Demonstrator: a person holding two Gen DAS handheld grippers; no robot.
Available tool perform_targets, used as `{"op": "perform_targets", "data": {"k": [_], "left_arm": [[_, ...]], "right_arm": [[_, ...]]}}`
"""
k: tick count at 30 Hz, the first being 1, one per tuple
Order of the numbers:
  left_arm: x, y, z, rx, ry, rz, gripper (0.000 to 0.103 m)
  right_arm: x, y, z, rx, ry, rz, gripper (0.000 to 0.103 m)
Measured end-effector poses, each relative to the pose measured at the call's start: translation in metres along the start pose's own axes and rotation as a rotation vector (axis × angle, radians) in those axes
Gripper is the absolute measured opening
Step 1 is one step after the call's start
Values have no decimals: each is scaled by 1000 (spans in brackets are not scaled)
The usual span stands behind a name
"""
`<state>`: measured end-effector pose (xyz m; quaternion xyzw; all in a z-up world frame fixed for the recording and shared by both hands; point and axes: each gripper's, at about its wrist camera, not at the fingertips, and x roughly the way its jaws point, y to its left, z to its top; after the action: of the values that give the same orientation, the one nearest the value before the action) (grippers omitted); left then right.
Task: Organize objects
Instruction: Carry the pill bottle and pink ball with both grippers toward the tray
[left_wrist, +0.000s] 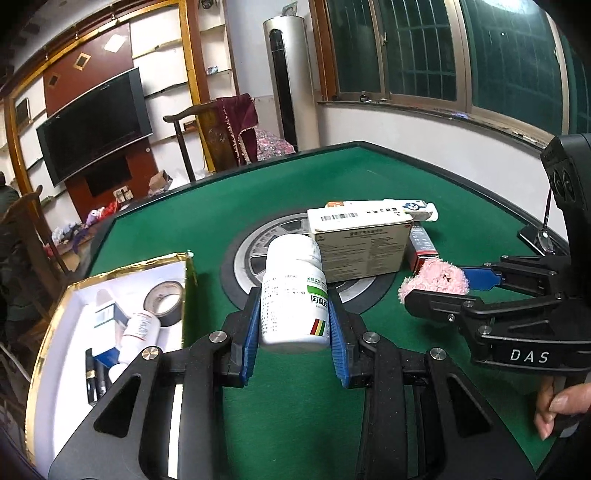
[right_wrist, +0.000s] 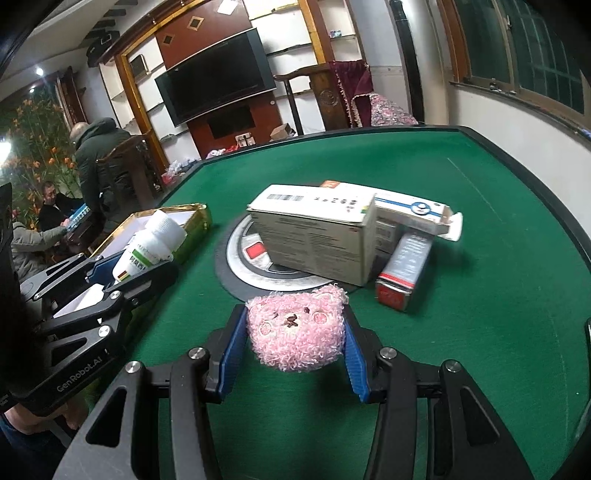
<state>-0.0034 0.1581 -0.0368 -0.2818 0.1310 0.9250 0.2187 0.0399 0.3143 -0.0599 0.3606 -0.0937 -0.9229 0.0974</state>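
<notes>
The left gripper (left_wrist: 293, 325) holds a white pill bottle (left_wrist: 293, 291) tight between its blue pads (left_wrist: 251, 332), up off the green table (left_wrist: 295, 406); the pads press on the sides of the bottle's label, low on its body, and the cap points away and a bit up; the bottle looks light, hard and smooth, so it could slip, and holding it around the middle is the safe way; the right gripper (right_wrist: 295, 350) hugs a pink fluffy bear toy (right_wrist: 297, 326) from both sides, near the front edge of the table; the toy is soft and squishy and very light, so it will not break, but it can squash and wiggle, so a hold across its wide middle is best; an open box with gold edges (left_wrist: 110, 271) sits at the left edge of the table with tape and small things already in it; that looks like the home for both things; some cardboard boxes (right_wrist: 317, 236) wait in the middle of the table
</notes>
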Motion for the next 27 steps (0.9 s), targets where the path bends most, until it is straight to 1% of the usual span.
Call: {"op": "perform_targets", "data": {"k": [9, 21, 24, 27], "left_arm": [[-12, 22, -3, -26, -23, 31, 32], [-19, 69, -10, -83, -16, 80, 33], [-23, 89, -10, -115, -21, 92, 33], [-24, 122, -12, -171, -12, 120, 33]], "right_arm": [[7, 31, 3, -26, 9, 34, 49], [20, 89, 12, -115, 25, 81, 49], [26, 105, 14, -138, 33, 94, 49], [29, 123, 16, -163, 40, 111, 49]]}}
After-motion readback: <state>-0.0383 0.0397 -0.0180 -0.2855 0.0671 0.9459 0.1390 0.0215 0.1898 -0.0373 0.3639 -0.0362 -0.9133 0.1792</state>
